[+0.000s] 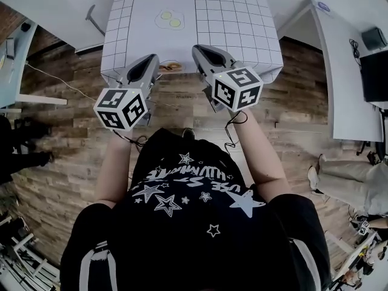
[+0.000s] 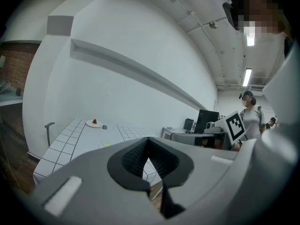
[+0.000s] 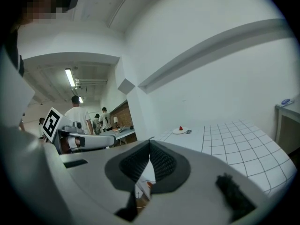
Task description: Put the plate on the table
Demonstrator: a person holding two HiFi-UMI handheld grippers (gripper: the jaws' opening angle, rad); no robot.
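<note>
A: What did the plate look like?

B: The plate (image 2: 89, 123) was small, round and white, with a single red bit (image 2: 94, 121) at its middle. Too far off to say what the red bit was.

A: Where was it?

B: Already on the table (image 1: 230, 17), at the far end, lying flat and face up. In the head view it sat at 12 o'clock, cut by the picture's top edge. A small grey thing (image 2: 104, 126) lay just beside it at its 3 o'clock.

A: Which way did it point?

B: No way in particular. Being round, it had no long axis; the gripper views showed it as a flat oval only because they looked across the tabletop.

A: And the grippers?

B: Both were well apart from the plate, at the table's 6 o'clock edge, aimed toward 12. The left gripper (image 1: 156, 57) had its ribbed pads together at the tips, with nothing between them. The right gripper (image 1: 195, 48) was the same: tips pressed together, empty.

A: Anything else on the table?

B: Two yellowish rounds (image 1: 170, 20) lay on the plain middle strip, between the plate and the grippers. An orange-brown thing (image 1: 171, 66) lay at the near edge, between the two grippers; I could not tell what it was. The table was white, with a black grid down both sides, and stood on a wooden floor (image 1: 66, 144).
</note>
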